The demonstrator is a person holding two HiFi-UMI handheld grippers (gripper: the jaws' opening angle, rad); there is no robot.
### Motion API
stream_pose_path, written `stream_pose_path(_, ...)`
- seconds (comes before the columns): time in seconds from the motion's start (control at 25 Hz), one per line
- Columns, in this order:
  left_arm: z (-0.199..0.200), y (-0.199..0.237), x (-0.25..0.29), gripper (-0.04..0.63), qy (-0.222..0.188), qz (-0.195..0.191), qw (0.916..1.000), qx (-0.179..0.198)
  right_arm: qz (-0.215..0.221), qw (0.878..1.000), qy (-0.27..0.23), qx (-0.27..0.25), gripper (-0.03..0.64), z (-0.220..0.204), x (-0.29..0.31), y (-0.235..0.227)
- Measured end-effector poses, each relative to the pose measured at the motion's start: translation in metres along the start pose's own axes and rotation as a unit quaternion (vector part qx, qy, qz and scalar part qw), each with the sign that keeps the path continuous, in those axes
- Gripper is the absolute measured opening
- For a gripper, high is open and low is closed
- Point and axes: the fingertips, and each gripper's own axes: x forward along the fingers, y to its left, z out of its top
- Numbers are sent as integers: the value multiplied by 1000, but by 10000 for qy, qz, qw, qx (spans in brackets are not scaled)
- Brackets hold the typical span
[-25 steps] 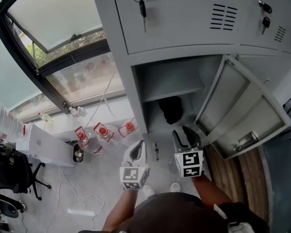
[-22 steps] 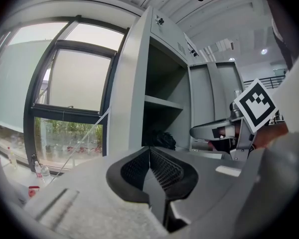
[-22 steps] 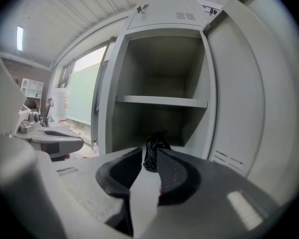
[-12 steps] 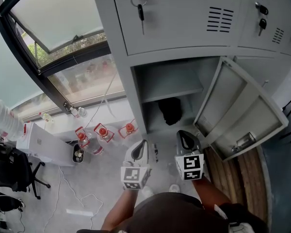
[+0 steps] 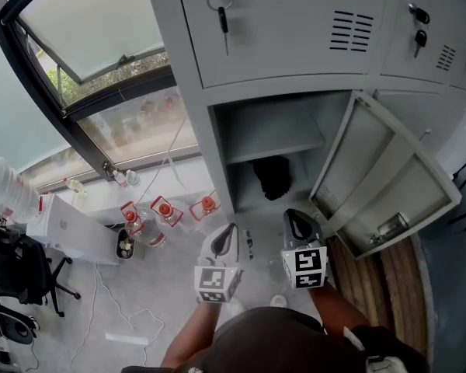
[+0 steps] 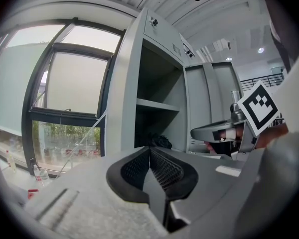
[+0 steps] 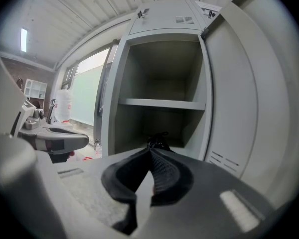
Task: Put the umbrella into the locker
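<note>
Before the open locker (image 5: 268, 127), our left hand-held gripper (image 5: 228, 230) and right hand-held gripper (image 5: 294, 216) are both closed, empty; the black umbrella (image 5: 272, 176) lies inside.

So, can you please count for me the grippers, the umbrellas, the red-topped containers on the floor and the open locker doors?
Grippers: 2 (left gripper and right gripper, both shut and empty)
Black umbrella: 1 (inside the locker)
Red-topped containers: 3
Open locker door: 1
Total: 7
</note>
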Motion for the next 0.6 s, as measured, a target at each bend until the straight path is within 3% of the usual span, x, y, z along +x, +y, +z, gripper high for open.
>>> stream_pose_path(0.6, -5, -5, 4, 3, 55, -42, 10000, 22, 10, 9999, 105, 124, 3, -11, 0, -3)
